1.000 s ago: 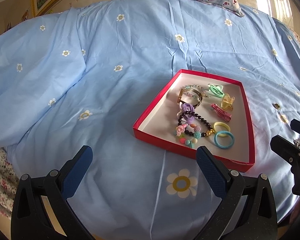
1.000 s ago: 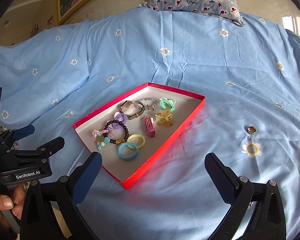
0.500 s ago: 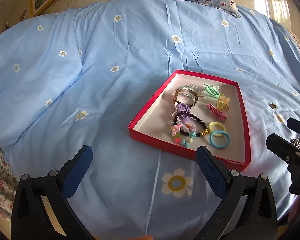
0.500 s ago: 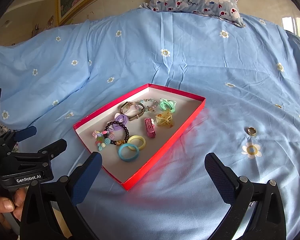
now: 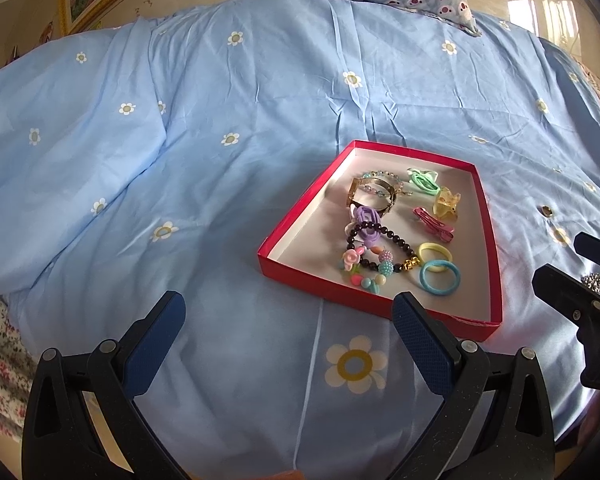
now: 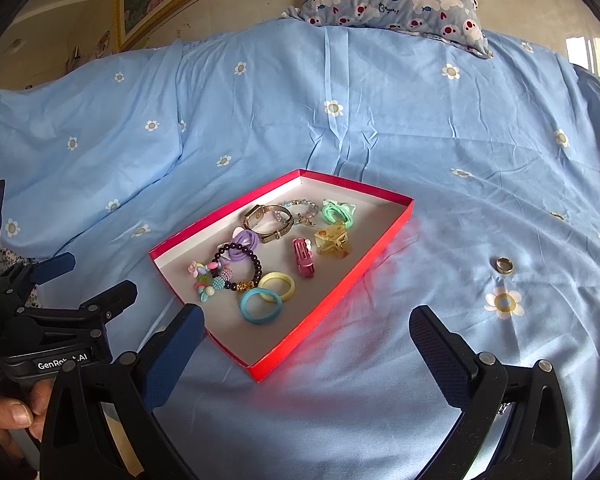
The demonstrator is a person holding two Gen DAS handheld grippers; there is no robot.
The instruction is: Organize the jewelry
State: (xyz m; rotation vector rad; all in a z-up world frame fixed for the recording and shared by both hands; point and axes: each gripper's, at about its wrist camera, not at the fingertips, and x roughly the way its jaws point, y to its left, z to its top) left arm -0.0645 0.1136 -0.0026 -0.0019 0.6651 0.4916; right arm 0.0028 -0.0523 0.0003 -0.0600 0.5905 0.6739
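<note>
— At the right edge of the left wrist view, what is that sparkly bit?
— A small silvery cluster (image 5: 593, 282), half hidden behind the right gripper (image 6: 306, 330); too small to identify.
— And the red box (image 6: 384, 240)?
— It lies mid-bed on the blue bedspread (image 6: 340, 128), holding a gold watch (image 6: 269, 221), a dark bead bracelet (image 6: 240, 266), blue hair tie (image 6: 261, 305), yellow hair tie (image 6: 278, 286), pink clip (image 6: 302, 257) and amber claw clip (image 6: 331, 242).
— Anything outside it?
— A ring (image 6: 503, 265), right of the box on the bedspread.
— The fingers?
— Both grippers, left (image 5: 286, 330) included, spread wide, holding nothing.
</note>
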